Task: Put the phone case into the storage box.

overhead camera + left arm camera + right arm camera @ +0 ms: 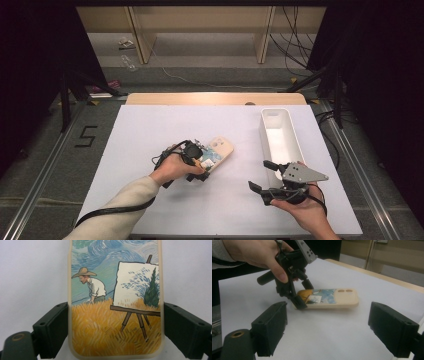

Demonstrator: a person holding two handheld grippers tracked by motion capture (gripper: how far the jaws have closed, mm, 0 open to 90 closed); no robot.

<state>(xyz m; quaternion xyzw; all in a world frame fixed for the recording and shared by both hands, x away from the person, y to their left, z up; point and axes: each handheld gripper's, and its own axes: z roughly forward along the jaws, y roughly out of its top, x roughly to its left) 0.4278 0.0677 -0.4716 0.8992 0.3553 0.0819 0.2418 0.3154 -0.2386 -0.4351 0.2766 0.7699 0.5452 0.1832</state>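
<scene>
A cream-edged phone case (216, 152) with a painted scene of a man in a straw hat beside an easel lies flat on the white tabletop (150, 135), left of centre. The left tool (196, 163), held in the person's left hand (172, 167), sits at the near end of the case; in the left gripper view its 2 black jaws press against the case's 2 long edges (115, 302), so the tool is clamped on it. From the right gripper view the same grip shows side-on, the case (332, 298) resting on the tabletop with 2 oval cutouts at its far end. The right tool (264, 176), held in the right hand (305, 212) near the front edge, has its jaws spread wide with nothing between them. A long white bin (281, 135) stands just beyond it, on the tabletop's right side
</scene>
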